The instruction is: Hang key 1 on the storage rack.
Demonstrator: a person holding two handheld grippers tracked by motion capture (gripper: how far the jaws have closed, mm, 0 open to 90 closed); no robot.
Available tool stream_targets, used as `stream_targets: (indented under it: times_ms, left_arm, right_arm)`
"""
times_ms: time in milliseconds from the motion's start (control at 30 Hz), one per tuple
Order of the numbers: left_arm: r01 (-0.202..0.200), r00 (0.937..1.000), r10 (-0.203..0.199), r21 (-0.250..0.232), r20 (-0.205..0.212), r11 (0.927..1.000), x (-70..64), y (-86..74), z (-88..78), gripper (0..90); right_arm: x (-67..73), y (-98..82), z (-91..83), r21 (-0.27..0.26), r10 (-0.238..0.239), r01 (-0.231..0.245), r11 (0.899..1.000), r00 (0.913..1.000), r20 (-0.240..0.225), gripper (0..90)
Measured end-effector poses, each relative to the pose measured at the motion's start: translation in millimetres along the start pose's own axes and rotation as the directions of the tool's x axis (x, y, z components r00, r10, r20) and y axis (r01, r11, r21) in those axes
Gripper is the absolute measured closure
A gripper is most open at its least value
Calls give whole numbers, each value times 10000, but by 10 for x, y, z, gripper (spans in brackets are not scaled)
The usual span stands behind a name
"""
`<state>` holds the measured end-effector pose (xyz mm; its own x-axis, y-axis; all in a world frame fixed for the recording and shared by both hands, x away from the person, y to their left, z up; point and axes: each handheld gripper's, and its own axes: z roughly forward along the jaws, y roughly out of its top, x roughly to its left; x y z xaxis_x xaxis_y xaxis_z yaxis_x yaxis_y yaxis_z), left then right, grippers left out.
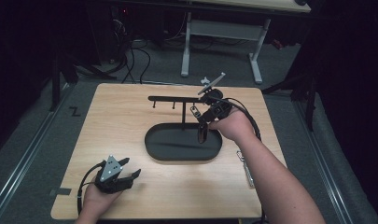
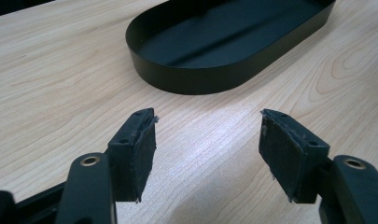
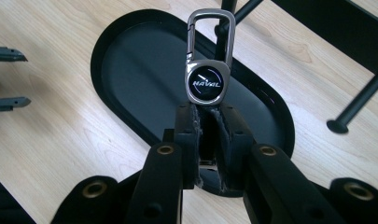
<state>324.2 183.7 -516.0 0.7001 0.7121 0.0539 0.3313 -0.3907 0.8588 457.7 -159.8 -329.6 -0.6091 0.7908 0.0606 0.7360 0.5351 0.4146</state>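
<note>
The left gripper [image 1: 127, 169] rests low on the wooden surface [image 1: 130, 116] near its front left corner, jaws spread wide with nothing between them, well apart from the black oval tray [image 1: 151, 144]. To its right, the right gripper [image 3: 208, 135] is clamped on a metal keychain [image 3: 208, 70], holding it above the tray beside the black hook stand [image 1: 177, 99], carabiner end away from the jaws
</note>
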Motion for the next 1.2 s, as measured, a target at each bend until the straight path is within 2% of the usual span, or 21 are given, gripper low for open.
stream_targets:
  times_ms: [267, 733, 967, 1200]
  left_arm:
    - [-30, 10000, 30, 83, 18, 10000, -2, -17, -23, 369]
    - [-57, 9999, 55, 204, 99, 9998, -12, -27, -9, 368]
    - [-115, 9999, 112, 272, 124, 9996, -14, -29, -6, 366]
    - [-124, 9998, 120, 289, 136, 9995, -10, -27, -11, 365]
  right_arm:
    - [-11, 73, 75, 121, 91, -94, 9999, 9996, 262, 803]
    - [-89, 129, 244, 19, 374, -376, 9993, 9973, 637, 802]
    - [-128, 125, 308, -48, 535, -533, 9986, 9962, 689, 799]
    - [-102, 131, 366, 49, 526, -531, 9986, 9958, 746, 796]
